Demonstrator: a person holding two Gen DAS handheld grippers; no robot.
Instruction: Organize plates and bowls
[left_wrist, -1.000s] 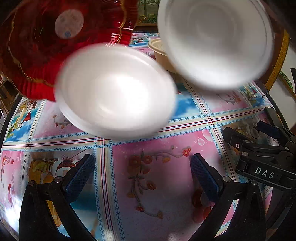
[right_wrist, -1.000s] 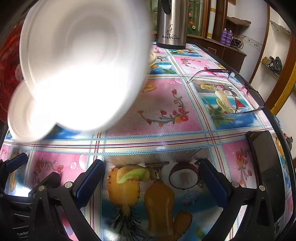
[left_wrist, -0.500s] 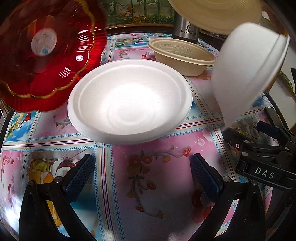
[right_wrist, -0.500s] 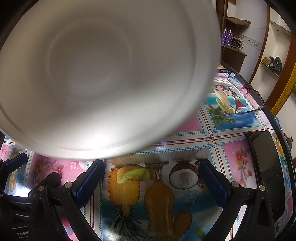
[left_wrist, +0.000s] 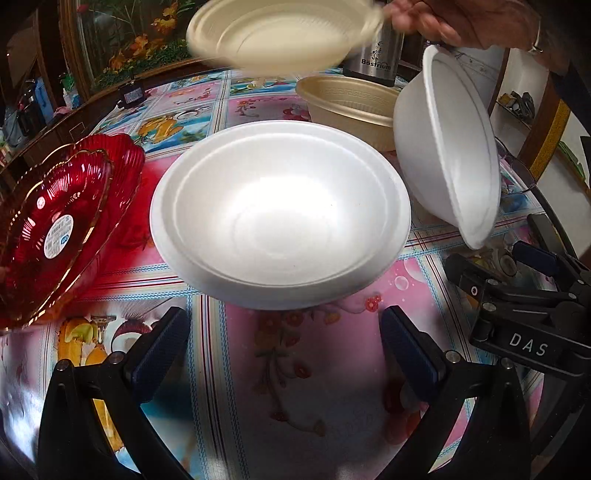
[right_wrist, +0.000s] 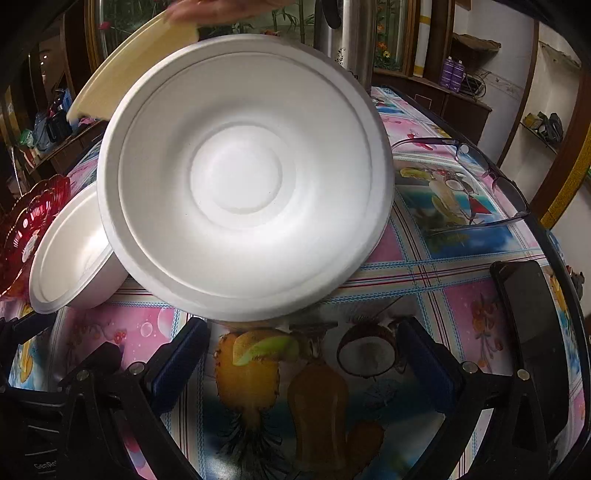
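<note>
A white foam bowl (left_wrist: 280, 221) (right_wrist: 74, 251) stands upright on the table just ahead of my left gripper (left_wrist: 284, 350), which is open and empty. A hand (left_wrist: 461, 22) holds a second white foam bowl (left_wrist: 447, 147) (right_wrist: 243, 177) tilted on edge, its inside facing my right gripper (right_wrist: 303, 354), also open and empty. The same hand holds a blurred beige plate (left_wrist: 280, 33) (right_wrist: 129, 74) in the air. Red glass plates (left_wrist: 55, 221) (right_wrist: 26, 221) sit tilted at the left. A gold bowl (left_wrist: 351, 107) stands behind.
A steel flask (left_wrist: 380, 55) (right_wrist: 347, 37) stands at the far side of the flowered tablecloth (left_wrist: 314, 387). Spectacles (right_wrist: 461, 177) and a black phone (right_wrist: 532, 332) lie to the right. My right gripper's body (left_wrist: 517, 306) rests beside the left one.
The red plates came down from the air to the table's left. The tilted white bowl swung lower and turned towards the right gripper. The beige plate moved left overhead. Both grippers stayed put.
</note>
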